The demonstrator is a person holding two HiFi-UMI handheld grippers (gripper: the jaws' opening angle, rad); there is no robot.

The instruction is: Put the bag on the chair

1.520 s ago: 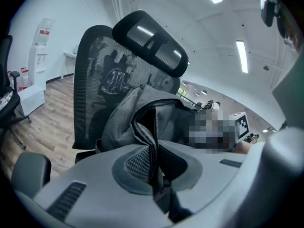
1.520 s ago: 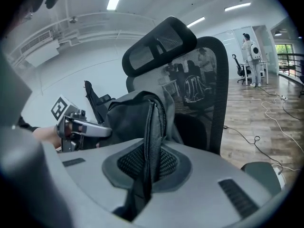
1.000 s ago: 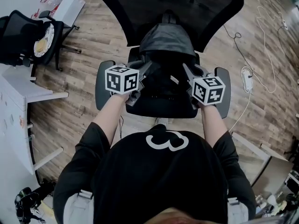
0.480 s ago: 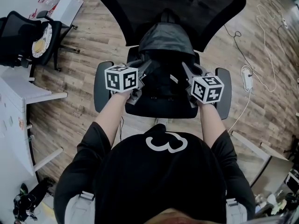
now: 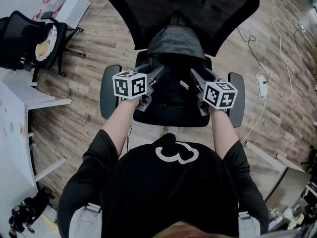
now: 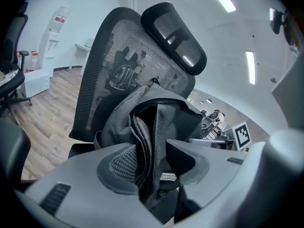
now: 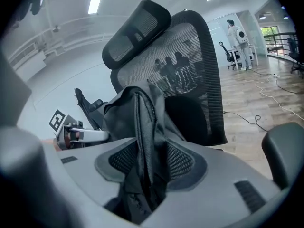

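Observation:
A black bag sits upright on the seat of a black mesh office chair and leans on its backrest. My left gripper is at the bag's left side and my right gripper at its right side. Both have just been opening. In the left gripper view a fold of the bag still lies between the spread jaws of the left gripper, against the left pad only. In the right gripper view a bag strap hangs loosely between the parted jaws of the right gripper.
The chair's armrests flank my hands. A second black chair and a white desk stand at the left. Cables and a power strip lie on the wooden floor at the right.
Both grippers' jaws have spread apart and eased off the bag's fabric. The hands have stayed almost in place, and the bag rests on the chair seat as before.

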